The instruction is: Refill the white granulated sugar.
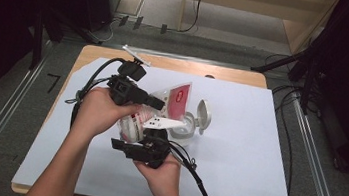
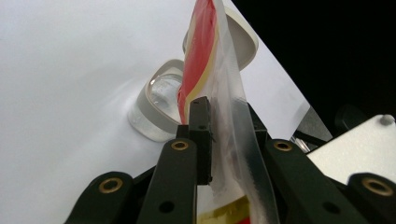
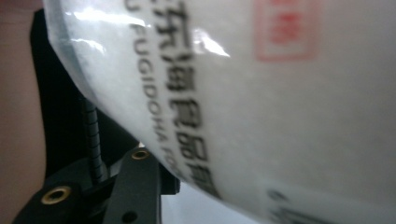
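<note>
A plastic bag [image 1: 178, 98] with a red printed panel and white contents is held tilted above an open clear jar [image 1: 186, 129]. The jar's white flip lid [image 1: 204, 114] stands up behind it. My left gripper [image 1: 159, 103] is shut on the bag's clear film; in the left gripper view the bag [image 2: 201, 56] runs up from between the jaws, over the jar [image 2: 156, 100]. My right gripper [image 1: 142, 137] sits under the bag's bulging lower end and grips it. In the right gripper view the bag [image 3: 261, 102] lies close across one black finger [image 3: 135, 186] and hides the other.
A white sheet [image 1: 236, 151] covers most of the wooden table [image 1: 166, 63]. Cables trail from both grippers toward the table's left and front. Dark equipment stands on the floor beyond the table's far and side edges.
</note>
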Motion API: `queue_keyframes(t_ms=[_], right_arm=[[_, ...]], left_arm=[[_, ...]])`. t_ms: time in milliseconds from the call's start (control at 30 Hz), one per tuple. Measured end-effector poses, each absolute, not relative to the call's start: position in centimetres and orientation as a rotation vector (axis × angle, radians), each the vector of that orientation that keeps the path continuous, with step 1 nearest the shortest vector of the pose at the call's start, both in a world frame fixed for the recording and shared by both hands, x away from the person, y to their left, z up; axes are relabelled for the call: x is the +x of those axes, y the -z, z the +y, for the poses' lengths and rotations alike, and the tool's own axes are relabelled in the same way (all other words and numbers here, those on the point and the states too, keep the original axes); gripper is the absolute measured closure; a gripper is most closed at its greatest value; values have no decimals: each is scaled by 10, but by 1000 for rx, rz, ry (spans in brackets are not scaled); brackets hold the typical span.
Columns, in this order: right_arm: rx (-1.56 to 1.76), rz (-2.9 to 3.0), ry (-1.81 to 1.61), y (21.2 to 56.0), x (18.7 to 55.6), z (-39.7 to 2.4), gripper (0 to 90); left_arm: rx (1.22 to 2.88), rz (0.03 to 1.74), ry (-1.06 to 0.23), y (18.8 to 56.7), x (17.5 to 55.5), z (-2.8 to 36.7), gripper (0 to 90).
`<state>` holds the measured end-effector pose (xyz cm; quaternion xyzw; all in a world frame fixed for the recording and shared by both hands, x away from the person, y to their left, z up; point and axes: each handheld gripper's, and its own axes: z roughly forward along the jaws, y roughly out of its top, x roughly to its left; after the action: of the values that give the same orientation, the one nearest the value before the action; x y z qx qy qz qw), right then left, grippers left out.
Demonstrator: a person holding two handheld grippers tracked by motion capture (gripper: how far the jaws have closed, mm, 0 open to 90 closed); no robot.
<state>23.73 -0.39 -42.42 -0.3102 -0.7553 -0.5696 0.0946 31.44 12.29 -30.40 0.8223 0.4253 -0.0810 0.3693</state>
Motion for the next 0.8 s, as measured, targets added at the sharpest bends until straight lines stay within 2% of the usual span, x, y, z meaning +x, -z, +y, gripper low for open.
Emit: queue_keyframes(t_ms=[200, 367, 633, 800], right_arm=[[-901, -2263, 1692, 421, 240, 3, 564], [-914, -2264, 1677, 426, 241, 4, 609], [-913, -2218, 1719, 425, 239, -1, 614], [-914, -2258, 1693, 424, 238, 1, 603]], left_arm=[[2098, 1117, 173, 301, 313, 127, 811], [2104, 1123, 191, 304, 314, 126, 808], [2084, 1092, 187, 301, 312, 124, 770], [2136, 1096, 128, 300, 311, 124, 847]])
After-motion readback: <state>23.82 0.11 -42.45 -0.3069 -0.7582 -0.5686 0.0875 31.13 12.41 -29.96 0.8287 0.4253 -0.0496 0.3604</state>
